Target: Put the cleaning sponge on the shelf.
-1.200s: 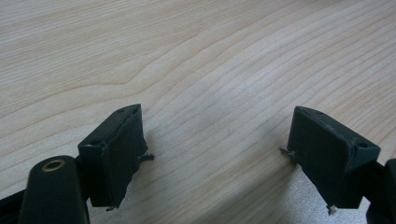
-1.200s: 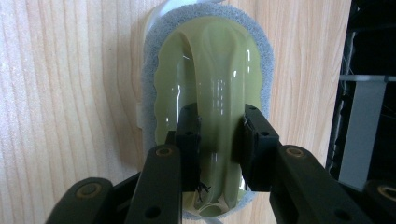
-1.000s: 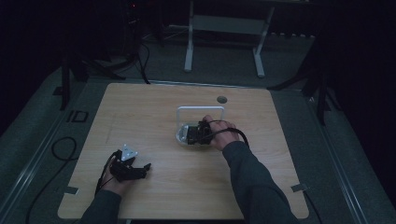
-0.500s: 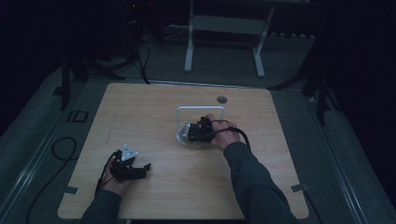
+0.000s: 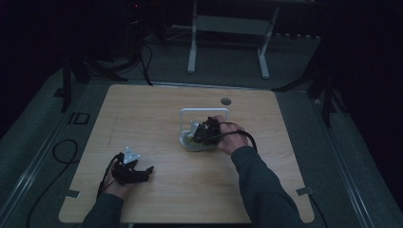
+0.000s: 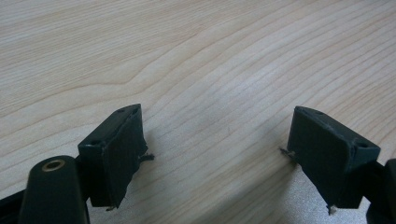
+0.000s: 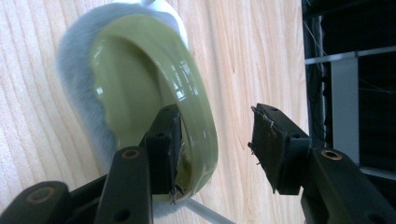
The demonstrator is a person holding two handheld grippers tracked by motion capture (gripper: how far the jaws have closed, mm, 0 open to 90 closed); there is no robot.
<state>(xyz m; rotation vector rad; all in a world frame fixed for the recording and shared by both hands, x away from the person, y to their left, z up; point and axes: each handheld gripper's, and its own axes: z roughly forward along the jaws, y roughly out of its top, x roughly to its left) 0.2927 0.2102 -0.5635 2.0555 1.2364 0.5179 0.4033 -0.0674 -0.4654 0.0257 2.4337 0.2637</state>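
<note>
A glossy olive-green bowl [image 7: 135, 88] with a pale grey outside sits on the wooden table [image 5: 157, 114], inside a white wire frame [image 5: 204, 111]. My right gripper [image 7: 217, 144] is open and straddles the bowl's near rim, one jaw inside the bowl and the other outside, clear of the rim. From the high view the right gripper [image 5: 203, 133] covers most of the bowl [image 5: 190, 141]. My left gripper [image 5: 142, 172] rests low at the table's front left, and in its own view the left gripper [image 6: 215, 149] is open with bare wood between its jaws.
A small round grommet [image 5: 225, 101] is set in the table behind the frame. A white stand [image 5: 228, 28] is on the floor beyond the table. Cables [image 5: 62, 152] trail off the table's left side. Tape marks [image 5: 304, 191] sit at the front corners.
</note>
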